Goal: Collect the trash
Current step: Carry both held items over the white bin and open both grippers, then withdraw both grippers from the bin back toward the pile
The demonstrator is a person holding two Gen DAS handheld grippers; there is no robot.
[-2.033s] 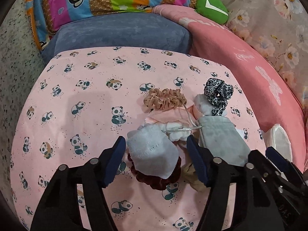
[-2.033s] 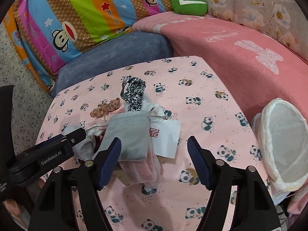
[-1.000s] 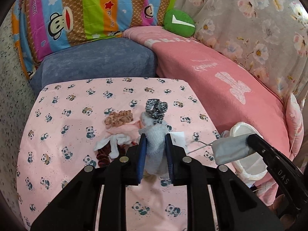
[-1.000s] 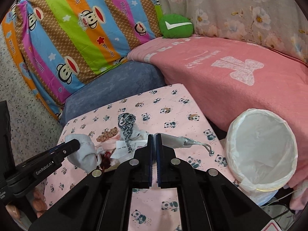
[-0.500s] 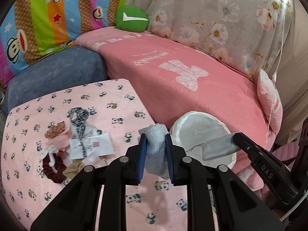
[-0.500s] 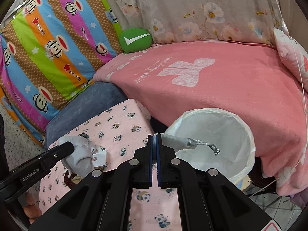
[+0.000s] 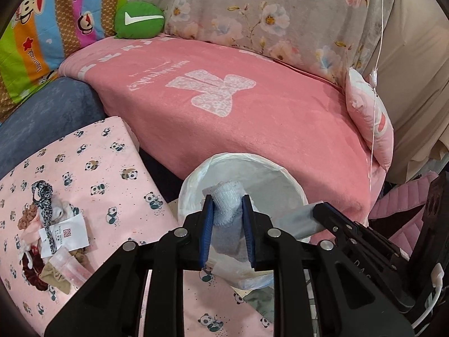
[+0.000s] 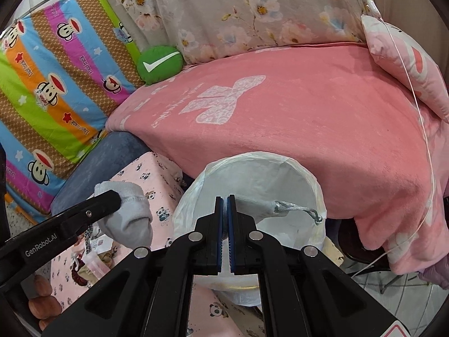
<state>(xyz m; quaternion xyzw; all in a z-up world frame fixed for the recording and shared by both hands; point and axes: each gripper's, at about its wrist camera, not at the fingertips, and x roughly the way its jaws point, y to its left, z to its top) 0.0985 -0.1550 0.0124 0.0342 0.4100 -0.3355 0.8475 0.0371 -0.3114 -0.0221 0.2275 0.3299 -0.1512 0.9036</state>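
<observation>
My left gripper (image 7: 226, 210) is shut on a grey sock (image 7: 228, 219) and holds it over the near rim of the white-lined trash bin (image 7: 291, 182). The sock also shows in the right wrist view (image 8: 129, 219). My right gripper (image 8: 225, 205) is shut on a grey drawstring pouch (image 8: 258, 205), held over the bin's opening (image 8: 314, 185); its silver cord hangs to the right. The pouch shows in the left wrist view (image 7: 297, 221). Loose items remain on the panda-print table (image 7: 92, 146): a paper tag (image 7: 67, 233), scrunchies, a leopard-print band (image 7: 42, 193).
A pink blanket (image 7: 252, 106) covers the sofa behind the bin. A green cushion (image 7: 139, 19), a striped monkey-print cushion (image 8: 56, 84) and a blue cushion (image 7: 42, 112) lie at the left. A pink pillow (image 7: 370, 123) lies at the right. Tiled floor shows lower right.
Both grippers closed on the sock and the pouch, lifted them off the table and swung right. They now hang over the bin, closer than half a second ago.
</observation>
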